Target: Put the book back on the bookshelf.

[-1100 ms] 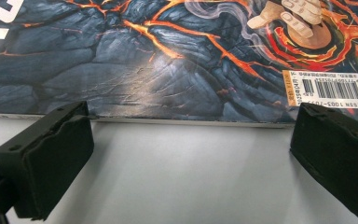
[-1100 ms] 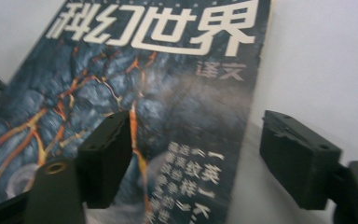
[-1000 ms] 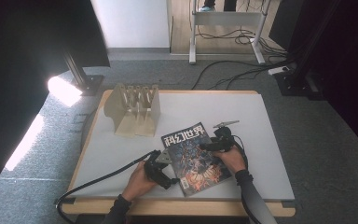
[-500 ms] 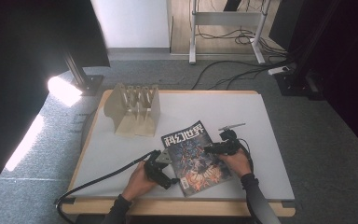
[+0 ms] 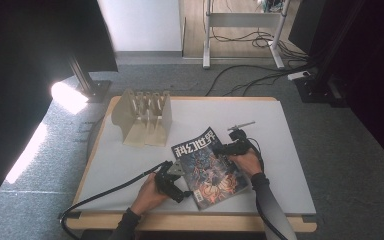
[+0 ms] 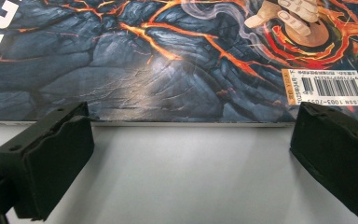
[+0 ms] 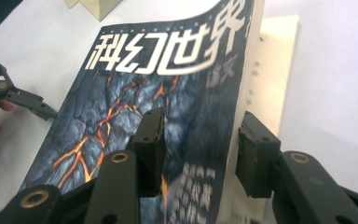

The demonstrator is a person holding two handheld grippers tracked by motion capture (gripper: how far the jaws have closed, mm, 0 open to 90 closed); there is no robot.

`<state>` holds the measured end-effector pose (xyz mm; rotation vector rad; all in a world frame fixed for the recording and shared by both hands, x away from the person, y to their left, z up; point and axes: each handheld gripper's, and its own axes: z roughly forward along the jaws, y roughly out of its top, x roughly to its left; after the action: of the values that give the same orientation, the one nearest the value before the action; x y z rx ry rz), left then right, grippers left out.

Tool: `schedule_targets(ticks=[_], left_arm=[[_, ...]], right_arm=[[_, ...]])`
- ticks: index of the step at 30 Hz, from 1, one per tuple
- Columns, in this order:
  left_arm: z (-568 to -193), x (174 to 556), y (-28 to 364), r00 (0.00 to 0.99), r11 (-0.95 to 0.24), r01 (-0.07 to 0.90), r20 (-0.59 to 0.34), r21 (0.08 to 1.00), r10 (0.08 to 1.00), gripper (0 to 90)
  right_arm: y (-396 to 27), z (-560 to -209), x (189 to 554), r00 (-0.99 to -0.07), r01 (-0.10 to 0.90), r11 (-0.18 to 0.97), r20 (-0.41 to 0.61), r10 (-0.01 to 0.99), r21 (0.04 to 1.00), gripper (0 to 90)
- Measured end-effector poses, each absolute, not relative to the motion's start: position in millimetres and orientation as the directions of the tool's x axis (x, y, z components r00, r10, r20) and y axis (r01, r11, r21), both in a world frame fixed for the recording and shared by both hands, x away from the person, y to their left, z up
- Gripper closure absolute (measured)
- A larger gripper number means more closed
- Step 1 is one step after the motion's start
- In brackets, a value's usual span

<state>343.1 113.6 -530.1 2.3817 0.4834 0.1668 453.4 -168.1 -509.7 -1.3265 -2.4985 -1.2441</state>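
- Magazine [image 5: 209, 166], in the high view, lies flat on the white table [image 5: 280, 150], near the person's edge and a little right of centre, its glossy dark cover up. The left gripper [image 5: 172, 176] sits at its left edge, the right gripper [image 5: 226, 148] at its right edge. A tan slotted rack [image 5: 145, 117] stands well apart at the far left; a small grey tool [image 5: 241, 125] lies just beyond the right hand.
- In the left gripper view, the magazine [image 6: 168, 60] fills the far half: lava-crack artwork, a white barcode label, fine creases in the laminate. The left gripper [image 6: 191, 149] stands wide open over bare table, its blocky black pads just short of the spine edge, holding nothing.
- In the right gripper view, the right gripper [image 7: 199, 151] straddles the right side of the cover, which lifts off the pale inner pages [image 7: 272, 84]. Its jaws have just been closing, cover between them; the gap looks part closed, and I cannot tell if the pads press yet.
- Judged step: taking hold of the cover to open or lift the magazine. The next move calls for a firm pinch on thin, slippery, floppy paper, with the left claw ready to steady the spine.
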Motion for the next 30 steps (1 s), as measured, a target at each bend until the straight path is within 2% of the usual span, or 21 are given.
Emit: schedule_targets(ticks=[2, 5, 9, 15, 30], left_arm=[[-530.1, 343.1, 113.6, 0.922, -0.691, 0.298, -0.011, 0.658, 0.387, 0.0], [-530.2, 342.9, 113.5, 0.921, -0.689, 0.3, -0.014, 0.66, 0.388, 0.0], [-530.2, 342.7, 113.4, 0.92, -0.686, 0.305, -0.018, 0.661, 0.392, 0.0], [-529.6, 342.9, 114.3, 0.918, -0.683, 0.313, -0.024, 0.66, 0.397, 0.0], [-524.9, 365.7, 125.3, 0.867, -0.569, 0.443, -0.171, 0.693, 0.467, 0.0]], right_arm=[[-163.4, -507.6, 454.5, -0.641, 0.703, 0.336, 0.355, 0.681, 0.626, 60.4], [-160.4, -501.9, 451.6, -0.657, 0.678, 0.385, 0.283, 0.698, 0.626, 71.1], [-160.4, -490.4, 444.0, -0.676, 0.661, 0.385, 0.287, 0.679, 0.644, 80.2], [-156.2, -468.6, 429.1, -0.717, 0.605, 0.397, 0.256, 0.649, 0.691, 81.1], [-156.1, -431.7, 401.6, -0.762, 0.51, 0.372, 0.207, 0.614, 0.776, 81.3]])
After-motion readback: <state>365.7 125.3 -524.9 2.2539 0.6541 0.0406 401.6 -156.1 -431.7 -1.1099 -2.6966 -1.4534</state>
